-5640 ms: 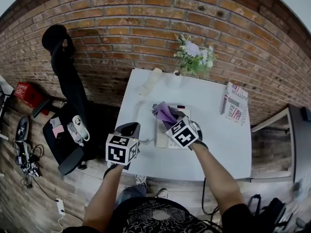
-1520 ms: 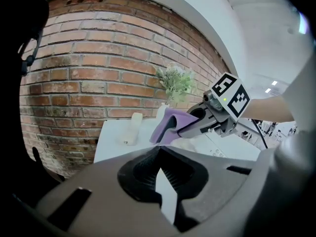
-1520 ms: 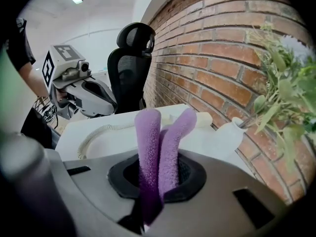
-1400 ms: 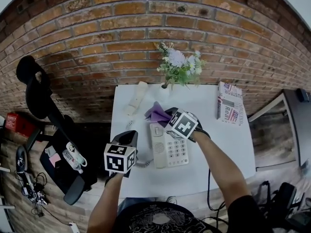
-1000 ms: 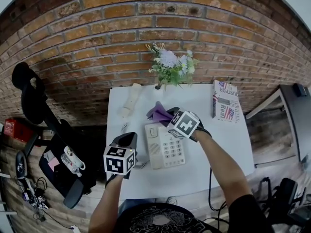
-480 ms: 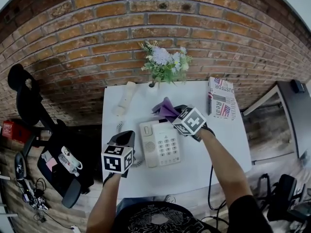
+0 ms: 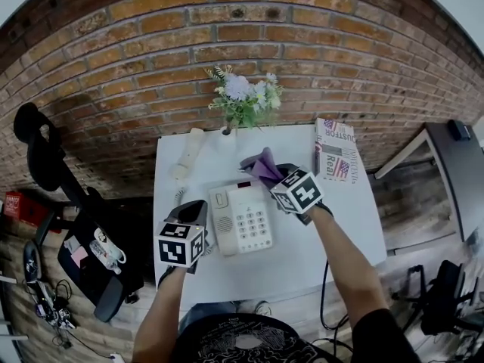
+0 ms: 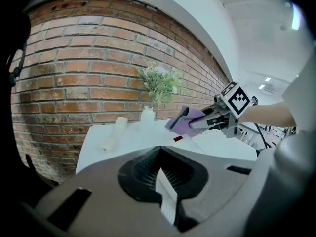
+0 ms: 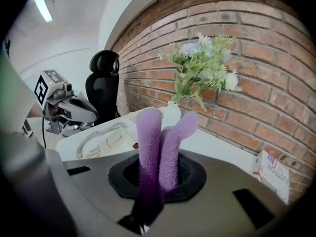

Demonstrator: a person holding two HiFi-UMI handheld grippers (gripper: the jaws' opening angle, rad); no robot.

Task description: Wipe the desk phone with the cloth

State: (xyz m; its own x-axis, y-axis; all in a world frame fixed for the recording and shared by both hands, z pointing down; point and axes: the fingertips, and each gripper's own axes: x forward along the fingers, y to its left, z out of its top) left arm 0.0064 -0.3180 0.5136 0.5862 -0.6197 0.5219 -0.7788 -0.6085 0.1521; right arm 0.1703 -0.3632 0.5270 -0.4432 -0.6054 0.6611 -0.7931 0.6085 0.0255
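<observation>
A white desk phone (image 7: 240,221) is seen near the middle of the white surface (image 7: 333,233), with its keypad turned up. The handset (image 7: 186,154) is off the base and is laid apart, near the far left corner, and the coiled cord (image 9: 98,132) is stretched along the left side of the phone.

The purple cloth (image 7: 262,165) is held by the right gripper (image 7: 281,174) – its fingers are clamped on the lower part of the cloth, and two folded lobes are pointed out past them. The cloth is placed at the far right corner of the phone; whether it is touching the phone cannot be told.

The left gripper (image 7: 193,212) is kept just beside the near left corner of the phone, and its fingers are brought together with nothing between them.

Behind the phone, a vase of flowers (image 7: 242,100) is set against the brick wall (image 7: 151,74), and a book (image 7: 334,159) is laid at the far right edge. A black office chair (image 7: 45,157) is seen on the floor – well apart, on the left.
</observation>
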